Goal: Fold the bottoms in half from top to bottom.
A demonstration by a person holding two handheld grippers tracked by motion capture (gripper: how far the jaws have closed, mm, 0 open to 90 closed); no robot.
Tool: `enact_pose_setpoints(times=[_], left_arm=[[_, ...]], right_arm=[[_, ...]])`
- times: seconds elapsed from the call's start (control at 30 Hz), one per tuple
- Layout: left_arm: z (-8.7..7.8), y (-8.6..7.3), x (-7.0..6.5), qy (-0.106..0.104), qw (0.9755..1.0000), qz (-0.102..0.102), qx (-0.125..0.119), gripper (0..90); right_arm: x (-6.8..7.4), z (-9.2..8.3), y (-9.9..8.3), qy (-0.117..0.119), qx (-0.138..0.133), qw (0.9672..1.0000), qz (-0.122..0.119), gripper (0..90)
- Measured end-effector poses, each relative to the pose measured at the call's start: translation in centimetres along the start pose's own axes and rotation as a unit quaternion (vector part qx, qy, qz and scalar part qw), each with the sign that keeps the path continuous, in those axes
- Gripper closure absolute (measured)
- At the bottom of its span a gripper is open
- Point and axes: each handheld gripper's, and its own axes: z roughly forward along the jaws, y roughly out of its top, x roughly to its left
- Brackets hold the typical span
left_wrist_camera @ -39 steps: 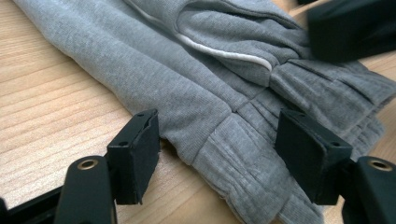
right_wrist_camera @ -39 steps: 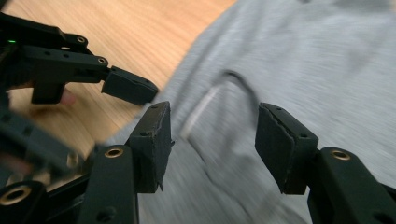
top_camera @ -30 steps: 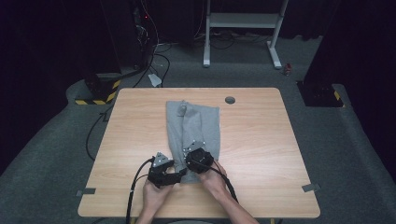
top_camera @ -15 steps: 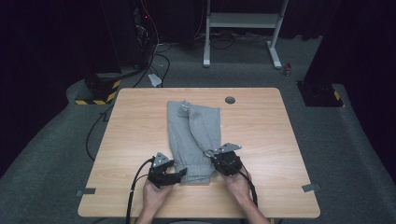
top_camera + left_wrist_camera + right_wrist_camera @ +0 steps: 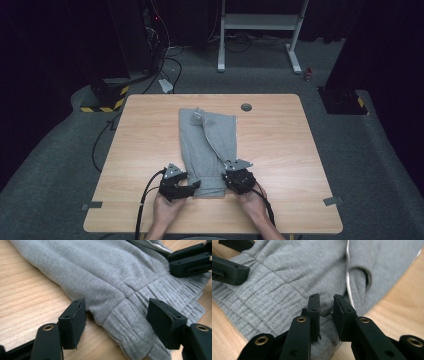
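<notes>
A grey sweatshirt-like garment (image 5: pixel 207 145) lies folded lengthwise in the middle of the wooden table (image 5: pixel 280 150), ribbed hem toward me. My left gripper (image 5: pixel 194 188) rests at the hem's near left corner. In the left gripper view the jaws (image 5: pixel 117 307) stand wide open around the ribbed hem (image 5: pixel 130 325) without pressing it. My right gripper (image 5: pixel 228 180) is at the near right corner. In the right gripper view its jaws (image 5: pixel 325 301) are nearly together with a fold of the hem (image 5: pixel 274 295) pinched between the pads. A white drawstring (image 5: pixel 348 277) runs along the cloth.
A round cable hole (image 5: pixel 246 106) sits near the table's far edge. On the floor beyond are a yellow-and-black striped box (image 5: pixel 102 97), loose cables (image 5: pixel 165 60), a white stand (image 5: pixel 260 25) and a black box (image 5: pixel 345 100). Bare wood lies on both sides of the garment.
My right gripper has moved to the right along the near hem, from the garment's middle to its right corner. The left gripper has stayed at the left corner.
</notes>
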Motion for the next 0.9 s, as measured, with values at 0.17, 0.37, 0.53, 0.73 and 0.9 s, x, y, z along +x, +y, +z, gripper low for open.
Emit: enact_pose_setpoints(times=[0.17, 0.37, 0.53, 0.73, 0.9], left_arm=[[-0.3, -0.6, -1.2, 0.001, 0.9999, 0.013, 0.002, 31.6], [-1.2, -0.6, -1.5, -0.029, 0.9995, 0.006, 0.004, 32.1], [-1.4, 1.6, -0.3, -0.004, 0.9999, 0.006, -0.009, 33.9], [0.2, 3.9, 1.5, 0.037, 0.9992, 0.015, -0.004, 36.6], [1.8, 4.0, 2.8, 0.061, 0.9980, 0.009, 0.013, 36.9]], right_arm=[[0.3, -0.9, -1.3, 0.000, -0.006, 1.0000, -0.002, 74.1], [0.5, -2.4, -1.9, 0.007, -0.007, 0.9999, -0.004, 62.3], [0.9, -2.6, 0.5, -0.026, -0.026, 0.9986, -0.038, 59.6], [0.2, 0.0, 4.1, -0.044, -0.020, 0.9981, -0.038, 60.9], [-0.3, 1.7, 5.3, -0.051, 0.003, 0.9982, -0.032, 64.4]])
